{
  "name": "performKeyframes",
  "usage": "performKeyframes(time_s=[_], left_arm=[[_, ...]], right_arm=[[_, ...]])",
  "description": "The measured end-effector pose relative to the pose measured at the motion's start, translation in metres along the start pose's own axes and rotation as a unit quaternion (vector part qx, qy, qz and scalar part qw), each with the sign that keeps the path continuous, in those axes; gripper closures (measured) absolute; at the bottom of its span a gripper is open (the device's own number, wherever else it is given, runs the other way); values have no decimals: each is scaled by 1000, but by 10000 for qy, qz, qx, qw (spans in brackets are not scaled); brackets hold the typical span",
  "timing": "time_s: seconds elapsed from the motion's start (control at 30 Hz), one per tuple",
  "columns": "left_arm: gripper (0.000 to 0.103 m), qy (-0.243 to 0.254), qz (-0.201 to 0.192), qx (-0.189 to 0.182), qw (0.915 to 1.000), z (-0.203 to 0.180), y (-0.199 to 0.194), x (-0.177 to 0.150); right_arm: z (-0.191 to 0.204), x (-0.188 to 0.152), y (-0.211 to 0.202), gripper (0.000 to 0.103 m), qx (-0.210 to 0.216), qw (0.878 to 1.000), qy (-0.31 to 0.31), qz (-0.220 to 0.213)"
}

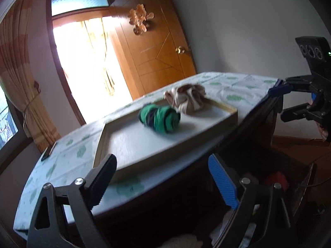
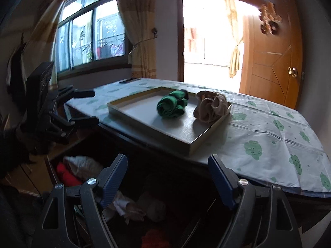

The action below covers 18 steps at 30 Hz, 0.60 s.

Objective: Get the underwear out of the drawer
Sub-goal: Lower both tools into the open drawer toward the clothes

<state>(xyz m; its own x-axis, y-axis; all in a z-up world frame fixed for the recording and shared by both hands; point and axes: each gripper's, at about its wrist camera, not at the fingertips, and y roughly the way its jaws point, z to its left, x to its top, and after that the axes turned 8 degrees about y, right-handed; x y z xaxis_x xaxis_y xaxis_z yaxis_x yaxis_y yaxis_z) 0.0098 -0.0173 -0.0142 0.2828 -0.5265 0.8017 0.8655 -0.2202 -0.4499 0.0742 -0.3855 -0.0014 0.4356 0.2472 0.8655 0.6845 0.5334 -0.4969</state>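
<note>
A shallow tray [image 1: 165, 155] [image 2: 209, 137] on the table holds a rolled green-and-black underwear [image 1: 159, 118] [image 2: 171, 105] and a crumpled beige one [image 1: 186, 99] [image 2: 211, 107]. Below the table edge the open drawer [image 2: 50, 165] is dark, with a red garment [image 1: 277, 180] [image 2: 66, 175], a white one [image 2: 82, 163] and beige pieces [image 2: 144, 208] inside. My left gripper [image 1: 163, 177] [image 2: 95, 107] stands open and empty over the drawer's left side. My right gripper [image 2: 168, 177] [image 1: 277, 104] is also open and empty, above the drawer's middle.
A tablecloth [image 2: 269, 136] with green prints covers the table. A dark flat device [image 1: 48, 149] lies near its far corner. Behind are a window with curtains [image 2: 91, 33], a bright doorway [image 2: 209, 41] and a wooden door [image 1: 157, 47].
</note>
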Motion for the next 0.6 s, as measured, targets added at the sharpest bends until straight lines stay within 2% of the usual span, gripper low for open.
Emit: performKeyframes(time_s=[0.13,0.37,0.6], left_arm=[[11,-39,338,15,9994,-3,2,-29],[11,-190,1004,-69,9947,-5,14,-67],[11,-26,1824,-242,9829,-7,33,-87]], right_arm=[[16,-24,13,21,-137,9980,-548,300],[19,-45,40,21,-245,9921,-955,777],[17,-53,59,21,-306,9866,-1090,1174]])
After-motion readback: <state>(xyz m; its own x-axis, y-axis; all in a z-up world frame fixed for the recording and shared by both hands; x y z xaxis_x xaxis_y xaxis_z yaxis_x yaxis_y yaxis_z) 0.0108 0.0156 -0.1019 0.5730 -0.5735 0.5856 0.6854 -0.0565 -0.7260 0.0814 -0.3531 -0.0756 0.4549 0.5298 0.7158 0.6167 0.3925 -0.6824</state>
